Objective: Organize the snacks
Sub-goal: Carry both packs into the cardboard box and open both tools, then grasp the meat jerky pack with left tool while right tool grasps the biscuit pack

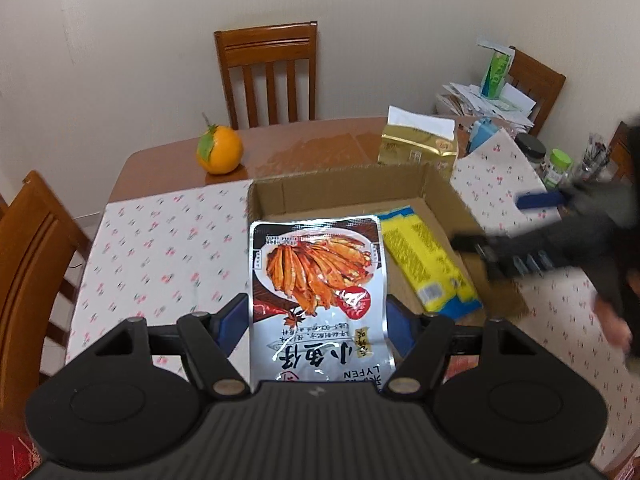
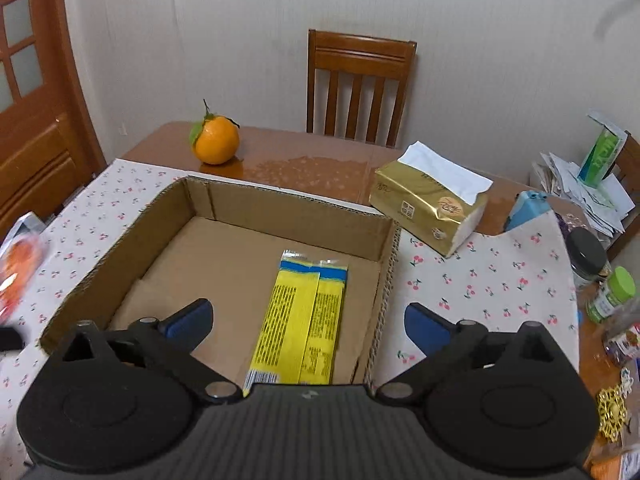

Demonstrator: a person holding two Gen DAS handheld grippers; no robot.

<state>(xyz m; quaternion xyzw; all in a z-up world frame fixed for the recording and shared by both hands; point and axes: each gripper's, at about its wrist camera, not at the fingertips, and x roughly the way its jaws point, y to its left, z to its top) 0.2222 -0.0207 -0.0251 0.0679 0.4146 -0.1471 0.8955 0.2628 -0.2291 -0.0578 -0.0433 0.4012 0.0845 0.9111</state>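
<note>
Wooden table [image 2: 320, 168] — cherry-print cloth [image 2: 480, 280], cardboard box [image 2: 296, 216], orange [image 2: 216, 142], gold tissue pack [image 2: 428, 208], jars [image 2: 588, 256]

The left tongs [image 1: 318, 322] sit at lower centre of the left wrist frame, angled downward, blue pads [image 1: 231, 322] clamped on a flat pouch's edges. The right tongs [image 2: 308, 322] sit at lower centre of their frame, angled downward, jaws spread wide and empty. In the left wrist frame they appear blurred at the right edge, with a hand [image 1: 614, 320] below.

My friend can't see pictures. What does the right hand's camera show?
An open cardboard box on a cherry-print tablecloth holds one yellow snack packet, with the right gripper above it, jaws wide open. Behind sit an orange and a gold tissue pack.
</note>
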